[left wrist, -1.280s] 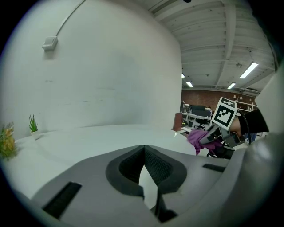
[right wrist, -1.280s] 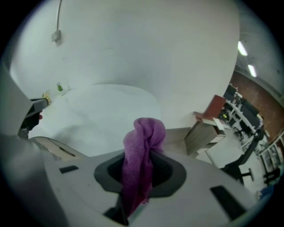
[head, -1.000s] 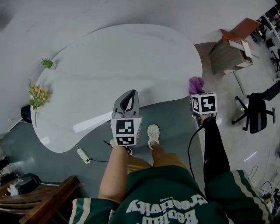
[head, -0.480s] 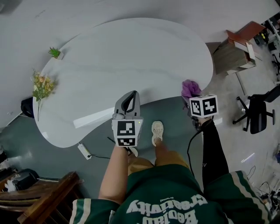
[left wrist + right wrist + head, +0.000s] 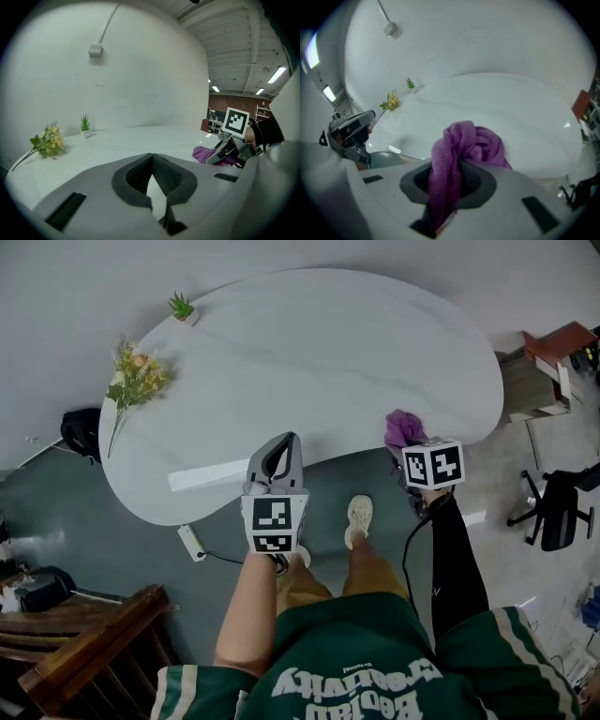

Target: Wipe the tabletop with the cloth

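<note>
Bench (image 5: pixel 309 362): white, bean-shaped top, with a wall behind it and grey floor (image 5: pixel 122 559) in front of it. The person stood at its near, concave edge, one shoe (image 5: pixel 358 519) visible on the floor below. An office chair (image 5: pixel 553 507) stood off to the right, well apart from the bench. Left claw (image 5: pixel 152 164): jaws together at the tips with nothing between them, held over the near edge of the bench around its middle and pointing across the top. Right claw (image 5: pixel 449 180): jaws clamped on the purple cloth (image 5: pixel 468 140), which bunched up above the jaws and hung down between them. In the head view the cloth sat at the near edge of the bench toward its right end; contact with the surface could not be confirmed. A bunch of flowers (image 5: pixel 131 381) lay on the far left part of the bench, with a small potted plant (image 5: pixel 182 307) just beyond it at the back edge, both well apart from the cloth. A white power strip (image 5: pixel 192 542) lay on the floor near the bench's left end.
</note>
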Motion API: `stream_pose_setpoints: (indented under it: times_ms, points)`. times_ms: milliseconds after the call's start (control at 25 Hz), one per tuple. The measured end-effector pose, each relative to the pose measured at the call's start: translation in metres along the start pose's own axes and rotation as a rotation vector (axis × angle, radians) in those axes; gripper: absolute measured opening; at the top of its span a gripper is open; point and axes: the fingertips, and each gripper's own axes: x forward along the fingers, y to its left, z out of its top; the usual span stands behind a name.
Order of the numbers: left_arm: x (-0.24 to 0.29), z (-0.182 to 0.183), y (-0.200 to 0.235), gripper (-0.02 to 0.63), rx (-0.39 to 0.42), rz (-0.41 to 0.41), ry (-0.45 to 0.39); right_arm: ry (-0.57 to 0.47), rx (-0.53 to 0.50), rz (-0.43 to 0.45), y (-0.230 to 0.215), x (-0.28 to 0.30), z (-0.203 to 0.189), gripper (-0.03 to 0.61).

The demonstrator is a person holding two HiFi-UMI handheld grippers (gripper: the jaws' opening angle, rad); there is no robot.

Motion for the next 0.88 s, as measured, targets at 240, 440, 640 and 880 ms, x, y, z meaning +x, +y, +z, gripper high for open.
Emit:
stream_pose_setpoints:
  times_ms: [240, 440, 640, 880]
  points:
    - [-0.048, -0.02, 0.064, 0.002, -0.03, 0.084, 0.001, 0.01, -0.042, 0.1, 0.082, 0.026, 0.007, 0.086]
    - [-0.094, -0.037, 0.116, 0.002, -0.05, 0.155, -0.002, 0.018, -0.098, 0.157, 0.156, 0.051, 0.011, 0.086]
    - [-0.142, -0.058, 0.167, 0.002, -0.077, 0.225, -0.005, 0.04, -0.127, 0.267, 0.246, 0.076, 0.012, 0.086]
    - [-0.209, -0.084, 0.232, 0.002, -0.11, 0.325, -0.006, 0.079, -0.194, 0.368, 0.362, 0.107, -0.003, 0.086]
